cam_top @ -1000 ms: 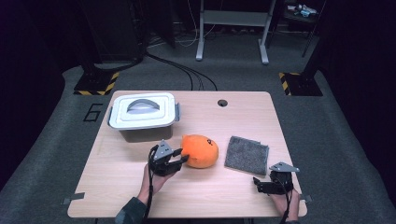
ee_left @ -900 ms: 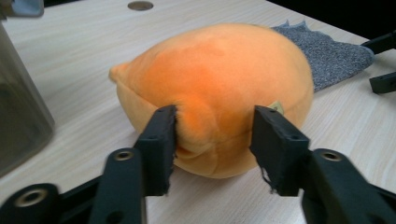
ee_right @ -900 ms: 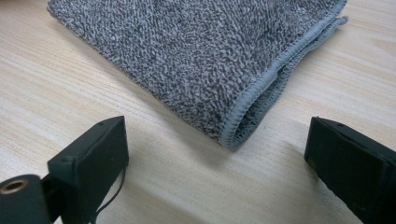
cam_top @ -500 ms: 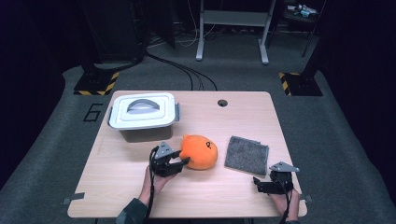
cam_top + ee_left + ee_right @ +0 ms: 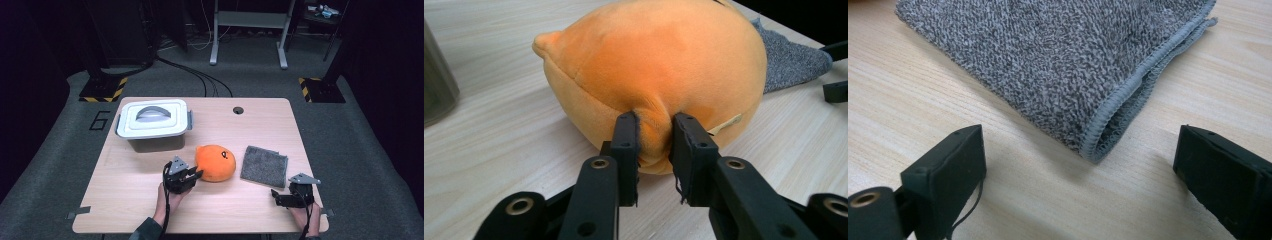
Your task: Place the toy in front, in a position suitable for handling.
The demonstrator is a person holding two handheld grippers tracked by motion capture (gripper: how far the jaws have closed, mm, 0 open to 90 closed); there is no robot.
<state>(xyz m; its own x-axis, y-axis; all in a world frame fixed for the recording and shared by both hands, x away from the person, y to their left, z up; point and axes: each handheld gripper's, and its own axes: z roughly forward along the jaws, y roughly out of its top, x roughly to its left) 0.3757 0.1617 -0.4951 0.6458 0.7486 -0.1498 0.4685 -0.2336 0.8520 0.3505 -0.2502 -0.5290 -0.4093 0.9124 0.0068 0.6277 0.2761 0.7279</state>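
nearest the person, two grippers sit over the front part of the table (image 5: 125, 205), one in each hand. the left gripper (image 5: 192, 176) has just been closing and now pinches a fold of the orange plush (image 5: 216, 162) between its pads; in the left gripper view the fabric bunches up between the two black jaws at the plush's near lower side (image 5: 654, 75). the right gripper (image 5: 278, 196) rests near the table's front right corner with its jaws spread wide and nothing between them; in the right gripper view the near corner of the grey cloth (image 5: 1058, 60) lies just ahead of the gap, not touched by either jaw.

there is one plush, round and orange with a small dark face mark on top, lying on the table about mid-width. there is one cloth (image 5: 264, 165), folded flat, just to the right of the plush and slightly apart from it; its stitched edge shows two layers in the right gripper view.

farther back on the left stands one white box (image 5: 154, 125) with a grey handle on its lid. the lid is on, so what it holds cannot be seen. beyond it, near the table's far edge, is one small round hole (image 5: 238, 110).

past the table the floor is dark: cables, a metal stand's legs and two yellow-and-black striped bases are partly cut off or lost in shadow.
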